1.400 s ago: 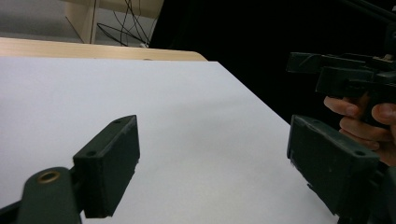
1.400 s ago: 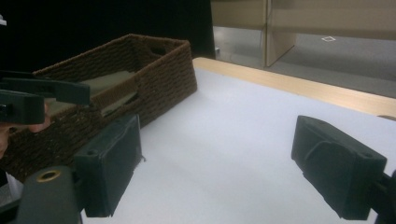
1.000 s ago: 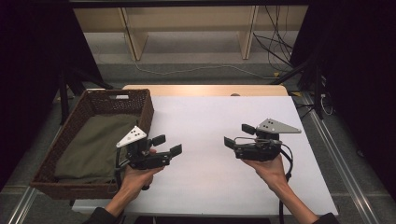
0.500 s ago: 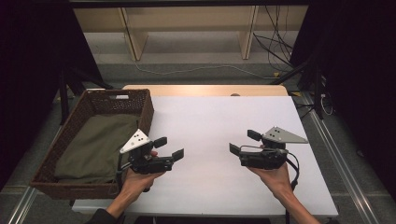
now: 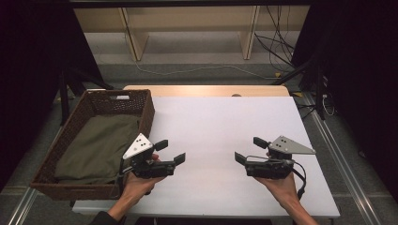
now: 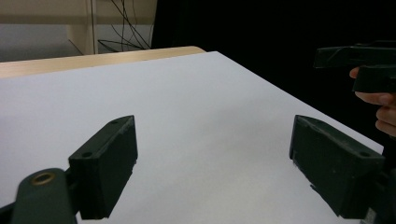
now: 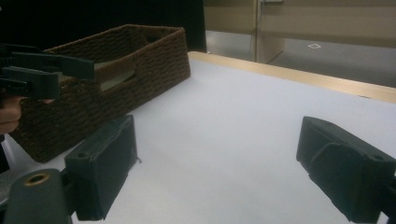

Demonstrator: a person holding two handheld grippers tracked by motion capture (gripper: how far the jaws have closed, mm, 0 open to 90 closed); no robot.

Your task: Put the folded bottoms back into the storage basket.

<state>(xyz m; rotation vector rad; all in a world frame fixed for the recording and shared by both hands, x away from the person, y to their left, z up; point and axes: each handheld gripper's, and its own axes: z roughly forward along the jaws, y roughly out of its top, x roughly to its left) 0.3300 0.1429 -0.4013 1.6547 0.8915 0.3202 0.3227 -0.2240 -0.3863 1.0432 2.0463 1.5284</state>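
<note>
My left gripper (image 5: 170,152) hovers over the white table (image 5: 220,122) beside the wicker basket (image 5: 149,110), pointing right. Its jaws stand wide apart with nothing between them. In its own view the left gripper (image 6: 212,140) frames bare tabletop, with the right gripper (image 6: 359,60) at the far right. My right gripper (image 5: 249,150) faces it from the right side, open and empty. In the right gripper view, that gripper (image 7: 215,135) looks toward the basket (image 7: 140,70) and the left gripper (image 7: 46,65).
A folded olive-green cloth (image 5: 101,147) lies inside the basket, which stands at the table's left edge. A wooden strip (image 5: 206,90) runs along the far edge. Shelving legs and cables stand on the floor beyond. Dark curtains flank both sides.
The right gripper has drifted rightward and toward the near edge of the table. The left gripper has barely shifted. Both stay open and empty.
</note>
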